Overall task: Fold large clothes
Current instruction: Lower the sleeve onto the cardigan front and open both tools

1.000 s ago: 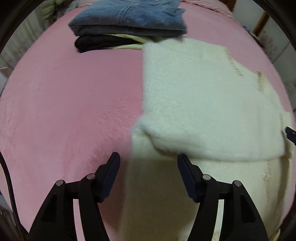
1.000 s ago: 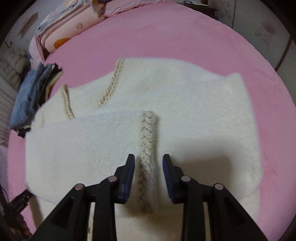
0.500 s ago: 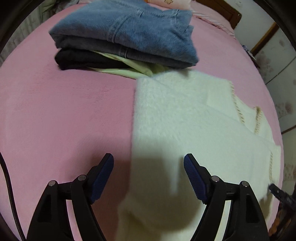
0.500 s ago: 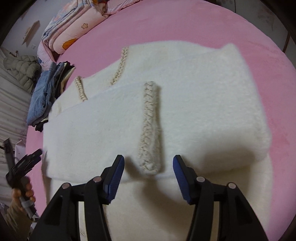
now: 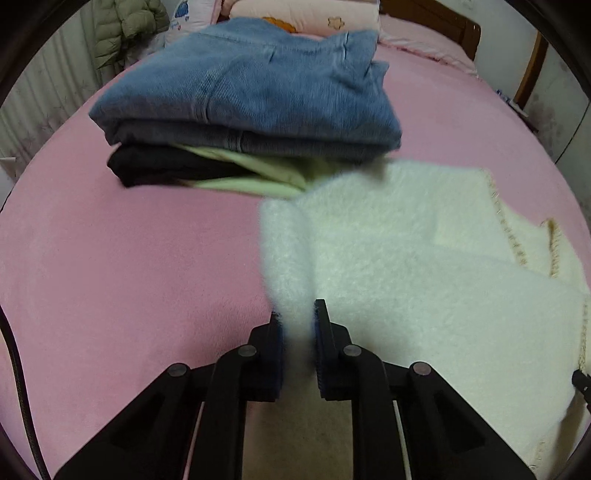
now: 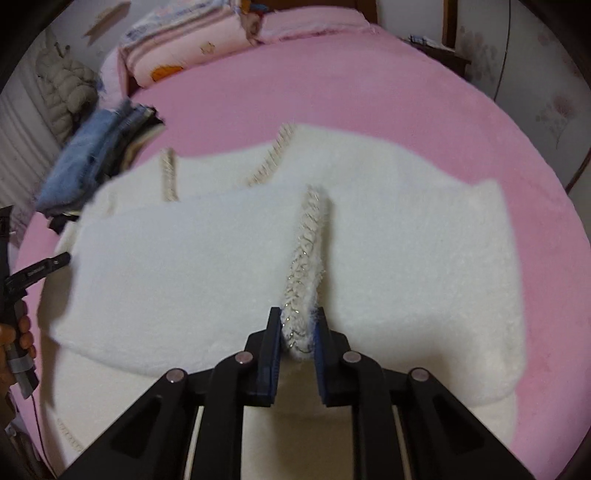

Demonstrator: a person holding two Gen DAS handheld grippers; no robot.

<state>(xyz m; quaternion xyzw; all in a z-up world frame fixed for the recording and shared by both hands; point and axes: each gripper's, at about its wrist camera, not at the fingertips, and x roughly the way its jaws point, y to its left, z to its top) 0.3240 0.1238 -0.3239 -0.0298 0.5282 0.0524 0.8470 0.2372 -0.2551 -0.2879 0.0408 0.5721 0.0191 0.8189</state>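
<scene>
Softly fluffy cream sweater [image 6: 388, 236], braided trim [image 6: 308, 254]

I look down on a bed covered with a pink plush blanket [image 6: 388, 96] that fills most of both views. At its far end I see a dark wooden headboard [image 5: 436, 18] and folded pink quilts with cartoon prints [image 6: 192, 44]. An olive puffer jacket [image 5: 122, 29] hangs at the far left against a pale curtain [image 6: 18, 147]. The wall on the right [image 6: 546, 74] is white with faint floral marks, and a brown wooden post [image 5: 528, 70] stands beside it. The light is dim and even.
</scene>
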